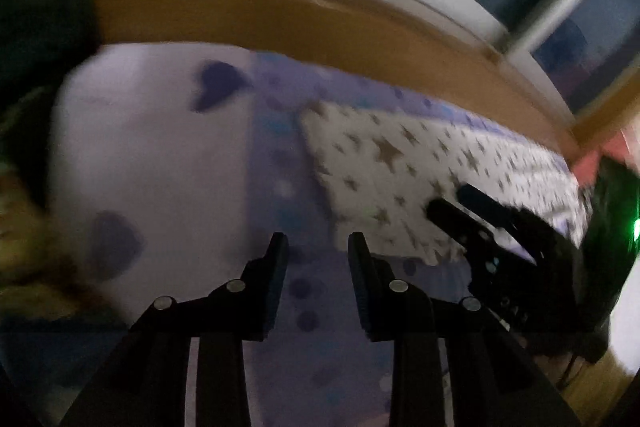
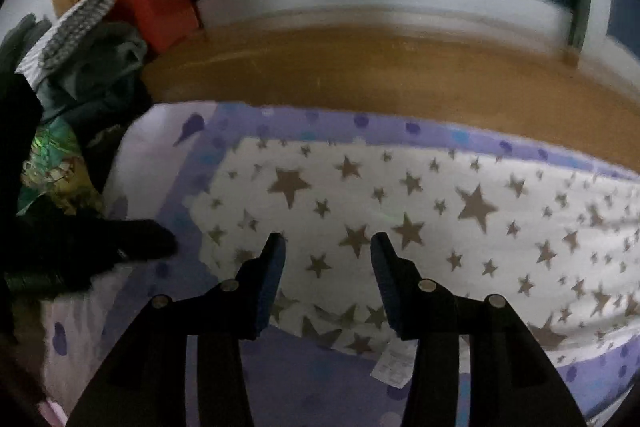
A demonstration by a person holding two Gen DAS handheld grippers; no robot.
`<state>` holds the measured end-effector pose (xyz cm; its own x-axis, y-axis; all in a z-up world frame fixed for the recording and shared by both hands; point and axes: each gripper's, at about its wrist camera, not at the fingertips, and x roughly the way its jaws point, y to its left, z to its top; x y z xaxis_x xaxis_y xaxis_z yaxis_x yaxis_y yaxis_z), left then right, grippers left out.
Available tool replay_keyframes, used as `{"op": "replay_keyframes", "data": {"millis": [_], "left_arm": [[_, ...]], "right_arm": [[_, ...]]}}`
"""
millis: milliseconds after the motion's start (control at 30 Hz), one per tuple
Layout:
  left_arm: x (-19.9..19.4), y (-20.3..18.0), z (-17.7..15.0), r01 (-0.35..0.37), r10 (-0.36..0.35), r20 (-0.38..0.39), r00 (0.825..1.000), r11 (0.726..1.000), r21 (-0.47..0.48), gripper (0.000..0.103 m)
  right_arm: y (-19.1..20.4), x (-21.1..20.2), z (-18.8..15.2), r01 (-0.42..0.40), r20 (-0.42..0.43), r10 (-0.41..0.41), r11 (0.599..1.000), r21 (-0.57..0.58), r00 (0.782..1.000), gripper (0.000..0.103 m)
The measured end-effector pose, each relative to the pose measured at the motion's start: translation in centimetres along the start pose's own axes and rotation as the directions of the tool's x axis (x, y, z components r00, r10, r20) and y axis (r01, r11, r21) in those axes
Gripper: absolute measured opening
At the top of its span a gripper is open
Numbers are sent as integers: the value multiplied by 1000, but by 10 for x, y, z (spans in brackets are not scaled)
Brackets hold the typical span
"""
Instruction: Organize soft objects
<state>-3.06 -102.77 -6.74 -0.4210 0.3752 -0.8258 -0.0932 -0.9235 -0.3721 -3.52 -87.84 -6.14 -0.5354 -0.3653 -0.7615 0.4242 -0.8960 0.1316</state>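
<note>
Cloth first: your white star-printed fabric (image 2: pixel 400 211) lies flat on the purple dotted sheet (image 2: pixel 312 367). Your right gripper (image 2: pixel 326 247) hovers over its near edge, jaws parted, empty. Your left gripper (image 1: pixel 318 245), beside it, seems empty too, though blurred. No container shows.

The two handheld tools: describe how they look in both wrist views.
Both match. The left tool and right tool are matte black plastic, each with two flat, tapering fingers whose inner pads look ribbed. Small round silver pivot pins sit on the angular black linkage arms. In the left view, the right tool's body shows a green light. No sleeves or hands are visible.
</note>
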Motion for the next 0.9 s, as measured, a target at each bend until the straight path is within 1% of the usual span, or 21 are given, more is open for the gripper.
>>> {"op": "replay_keyframes", "data": {"millis": [100, 167, 200, 267, 333, 367, 400, 467, 533, 633, 700, 733, 800, 900], "left_arm": [[13, -9, -1, 46, -46, 9, 999, 997, 56, 30], [17, -12, 0, 49, -51, 20, 999, 995, 84, 30], [18, -12, 1, 53, -55, 23, 998, 995, 86, 30], [19, -12, 2, 65, -67, 26, 997, 994, 86, 30], [19, -17, 4, 51, -55, 42, 998, 994, 99, 29], [20, -19, 5, 46, -50, 45, 998, 994, 101, 16], [20, -21, 5, 44, -48, 43, 998, 994, 97, 6], [12, -20, 4, 67, -70, 43, 997, 996, 59, 6], [-7, -17, 2, 72, -74, 62, 995, 997, 26, 6], [-32, -5, -2, 11, -9, 89, 996, 1000, -19, 7], [-45, 5, -4, -47, 52, 110, 993, 998, -46, 7], [-51, 11, -4, -62, 69, 119, 991, 996, -57, 7], [-52, 14, -1, -52, 59, 122, 991, 997, -55, 7], [-43, 8, 4, -28, 30, 110, 994, 999, -26, 7]], "right_arm": [[6, 3, -5, -26, -19, 26, 1000, -15, 999, 45], [14, 6, -9, -9, -31, 7, 999, -49, 999, 39], [16, 8, -10, 4, -35, -6, 998, -61, 999, 39], [13, 9, -10, 0, -31, -2, 998, -58, 1000, 39], [15, 9, -9, 8, -32, -10, 998, -69, 999, 39], [15, 9, -9, 12, -32, -15, 997, -74, 999, 39], [16, 9, -9, 17, -32, -19, 997, -79, 999, 39], [17, 8, -9, 19, -33, -22, 997, -81, 999, 39], [19, 7, -9, 5, -39, -9, 997, -81, 999, 39], [25, 7, -9, -22, -45, 18, 996, -91, 999, 39], [31, 6, -11, -36, -45, 32, 993, -108, 999, 39], [35, 6, -12, -49, -46, 44, 991, -122, 998, 39], [39, 4, -12, -82, -51, 76, 989, -123, 996, 39], [36, -4, -8, -124, -45, 121, 989, -78, 992, 39]]}}
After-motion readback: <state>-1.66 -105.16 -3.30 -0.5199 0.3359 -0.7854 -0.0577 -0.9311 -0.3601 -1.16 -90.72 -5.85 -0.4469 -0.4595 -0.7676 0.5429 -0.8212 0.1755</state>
